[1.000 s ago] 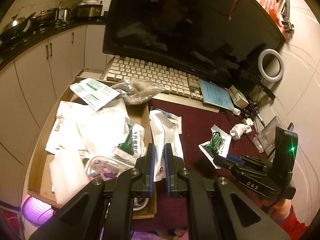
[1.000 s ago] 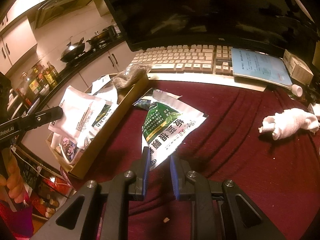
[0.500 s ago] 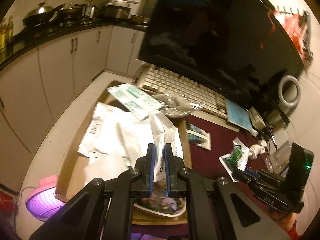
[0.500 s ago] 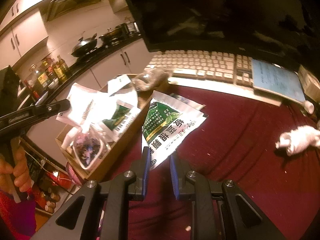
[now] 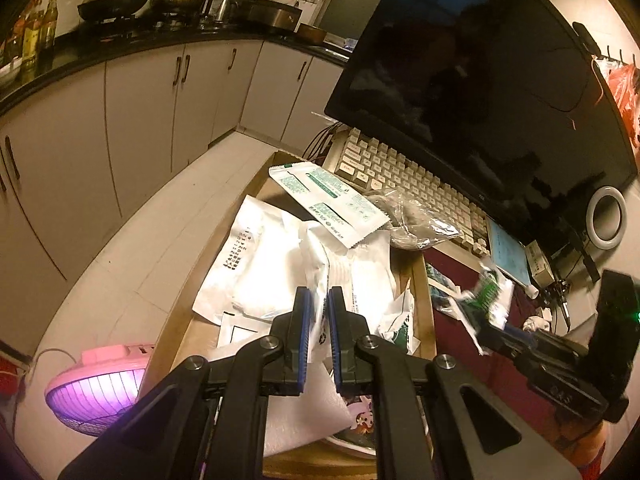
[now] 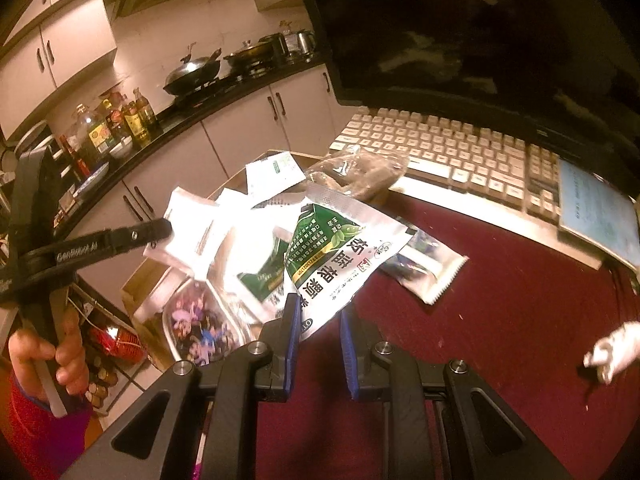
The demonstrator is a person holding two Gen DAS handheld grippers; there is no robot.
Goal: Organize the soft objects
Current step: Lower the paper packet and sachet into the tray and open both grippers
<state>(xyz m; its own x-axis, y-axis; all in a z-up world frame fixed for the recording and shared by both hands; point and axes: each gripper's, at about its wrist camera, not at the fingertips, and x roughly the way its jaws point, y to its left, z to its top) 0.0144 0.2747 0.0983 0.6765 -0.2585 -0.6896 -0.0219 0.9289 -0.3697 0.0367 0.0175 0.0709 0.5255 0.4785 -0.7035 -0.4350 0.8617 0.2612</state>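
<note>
Cardboard tray (image 5: 188, 336) crowds the frame ahead of my left gripper (image 5: 318, 320), its floor heaped with white packets (image 5: 264, 268) and a clear crinkled bag (image 5: 416, 220) at the far corner by the keyboard (image 5: 404, 184); that gripper's jaws are nearly closed on the lower edge of a white sachet (image 5: 320, 280), which hangs over the heap. Off to that gripper's right, over the maroon cloth (image 6: 520, 300), my right gripper (image 6: 318, 332) is clamped on the bottom edge of a green-and-silver tea pouch (image 6: 336, 256), lifted clear of the cloth just beside the tray's near wall; another foil packet (image 6: 424, 268) lies flat on the cloth beyond it, and a crumpled white rag (image 6: 612, 350) sits well off to the right. I judge the step in hand to be carrying both soft packs to the tray; next I would need to lower the sachet onto the pile and open the left jaws; then bring the pouch over the tray wall before letting go, so it lands inside and not on the rim.
</note>
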